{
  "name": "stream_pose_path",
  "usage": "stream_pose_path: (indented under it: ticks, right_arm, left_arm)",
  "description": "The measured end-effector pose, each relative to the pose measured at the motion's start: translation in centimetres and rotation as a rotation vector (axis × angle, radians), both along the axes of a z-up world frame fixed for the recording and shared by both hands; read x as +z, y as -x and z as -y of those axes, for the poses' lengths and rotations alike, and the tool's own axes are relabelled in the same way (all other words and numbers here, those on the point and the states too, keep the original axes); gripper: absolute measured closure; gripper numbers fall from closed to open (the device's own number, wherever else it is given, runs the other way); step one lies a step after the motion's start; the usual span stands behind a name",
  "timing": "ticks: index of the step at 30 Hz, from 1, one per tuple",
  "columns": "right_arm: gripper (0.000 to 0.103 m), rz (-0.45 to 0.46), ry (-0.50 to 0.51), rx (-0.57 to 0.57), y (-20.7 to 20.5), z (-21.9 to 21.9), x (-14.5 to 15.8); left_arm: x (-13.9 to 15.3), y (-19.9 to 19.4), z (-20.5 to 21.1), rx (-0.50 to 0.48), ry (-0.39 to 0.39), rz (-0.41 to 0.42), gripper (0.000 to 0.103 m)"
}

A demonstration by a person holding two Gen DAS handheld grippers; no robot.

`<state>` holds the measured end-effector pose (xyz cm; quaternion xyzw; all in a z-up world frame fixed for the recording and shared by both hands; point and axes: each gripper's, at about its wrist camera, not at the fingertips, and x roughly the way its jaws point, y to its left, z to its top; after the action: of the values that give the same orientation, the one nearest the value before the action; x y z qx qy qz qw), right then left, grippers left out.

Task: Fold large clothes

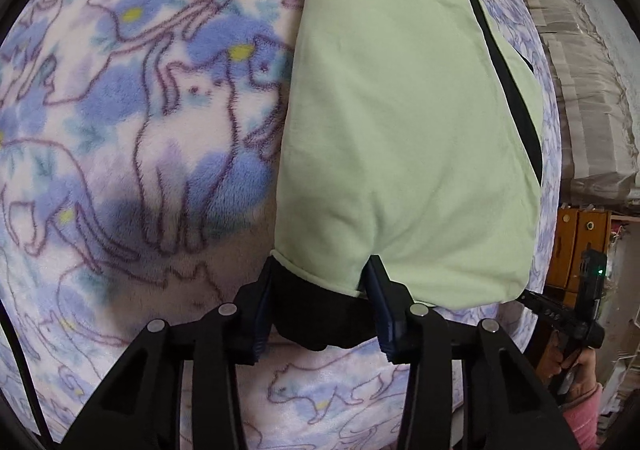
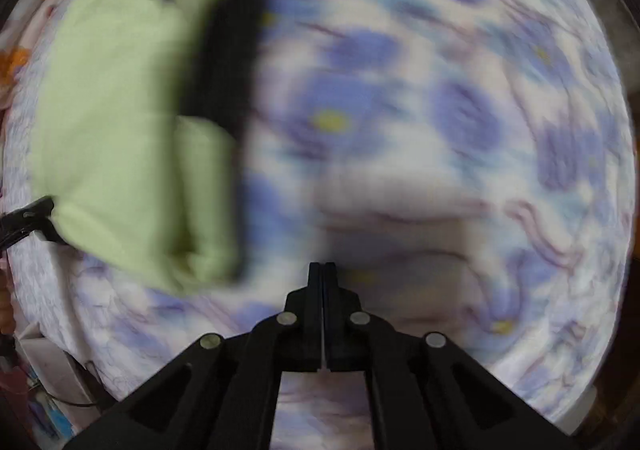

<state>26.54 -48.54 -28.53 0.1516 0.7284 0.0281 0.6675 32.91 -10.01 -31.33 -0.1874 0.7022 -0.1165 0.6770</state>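
Observation:
A pale green garment [image 1: 400, 110] with a black lining lies folded on a fleece blanket [image 1: 160, 130] printed with blue flowers and cats. My left gripper [image 1: 322, 278] is shut on the garment's near corner, and a bunch of its black lining [image 1: 316, 314] fills the space between the fingers. In the blurred right wrist view the garment [image 2: 120, 122] lies at the left, with the left gripper's tip [image 2: 28, 216] at its corner. My right gripper [image 2: 323, 270] hovers over bare blanket [image 2: 440, 130] beside the garment. Its jaws are shut with nothing between them.
The right gripper's body [image 1: 576, 314], held by a hand in a pink sleeve [image 1: 580, 410], shows at the blanket's right edge. Beyond that edge stand a wooden drawer cabinet [image 1: 580, 234] and pale stacked bundles [image 1: 592, 90]. Clutter sits past the blanket's lower left [image 2: 48, 390].

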Motion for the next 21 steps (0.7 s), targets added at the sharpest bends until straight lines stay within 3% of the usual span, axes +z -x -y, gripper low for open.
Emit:
stream_pose_path:
  ticks: [5,9,13,16,17,19,21]
  right_arm:
    - [0.103,0.13,0.001,-0.054,-0.4,2.0,3.8]
    - [0.103,0.251,-0.007,-0.026,-2.4,0.6,7.1]
    - [0.103,0.417,-0.068,0.019,-5.6,-2.7,9.7]
    - [0.103,0.483,-0.146,0.053,-9.1,-6.1,9.6]
    - [0.103,0.508,-0.169,0.076,-10.7,-7.6,9.3]
    - [0.103,0.532,-0.199,0.103,-12.4,-9.4,8.5]
    - [0.103,0.537,-0.226,0.139,-14.4,-12.2,7.4]
  left_arm:
    - [1.6,-0.1,0.3,-0.021,-0.058,0.006,0.057]
    - [7.5,-0.8,2.4,-0.121,-0.275,0.168,0.055]
    - [11.7,-3.6,4.3,-0.175,-0.253,0.313,0.054]
    - [11.8,-7.0,5.9,-0.171,-0.224,0.353,0.054]
    - [11.3,-8.1,6.4,-0.165,-0.215,0.359,0.057]
    - [9.8,-10.7,7.6,-0.152,-0.192,0.364,0.086]
    - [8.0,-12.3,8.2,-0.126,-0.204,0.351,0.094]
